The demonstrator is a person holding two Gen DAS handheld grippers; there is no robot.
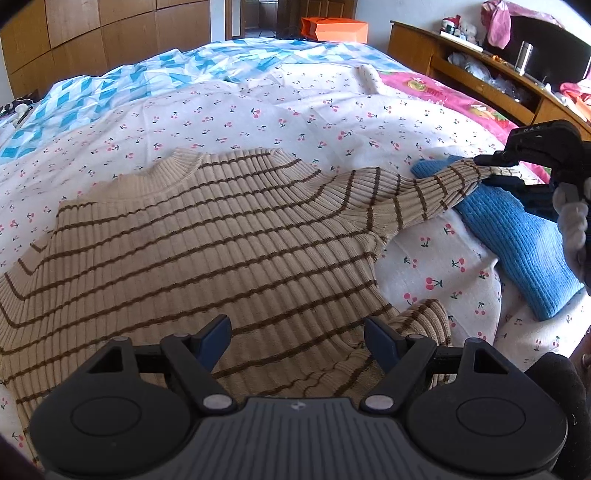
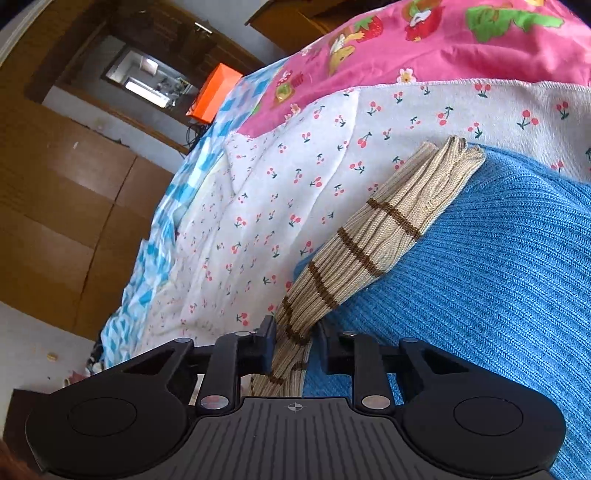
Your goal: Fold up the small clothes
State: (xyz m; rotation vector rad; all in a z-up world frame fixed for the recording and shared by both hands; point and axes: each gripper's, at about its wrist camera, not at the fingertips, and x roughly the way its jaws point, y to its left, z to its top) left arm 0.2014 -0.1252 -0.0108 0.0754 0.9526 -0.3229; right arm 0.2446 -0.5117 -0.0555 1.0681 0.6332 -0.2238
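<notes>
A beige ribbed sweater with brown stripes (image 1: 207,236) lies spread flat on the cherry-print sheet (image 1: 280,110), collar toward the far side. My left gripper (image 1: 297,338) hovers open over its near hem, nothing between the fingers. The sweater's right sleeve (image 1: 436,188) stretches out to the right, lifted over a blue knit garment (image 1: 517,240). My right gripper (image 1: 491,171) is shut on that sleeve near the cuff. In the right wrist view the sleeve (image 2: 373,236) runs out from between the jaws of the right gripper (image 2: 295,343), its cuff end (image 2: 454,155) resting on the blue knit (image 2: 498,277).
A blue-and-white checked cover (image 1: 92,99) lies at the far left of the bed and a pink strawberry-print blanket (image 1: 447,96) at the far right. An orange bag (image 1: 334,29) stands beyond the bed. A wooden shelf unit (image 1: 480,70) with clutter runs along the right.
</notes>
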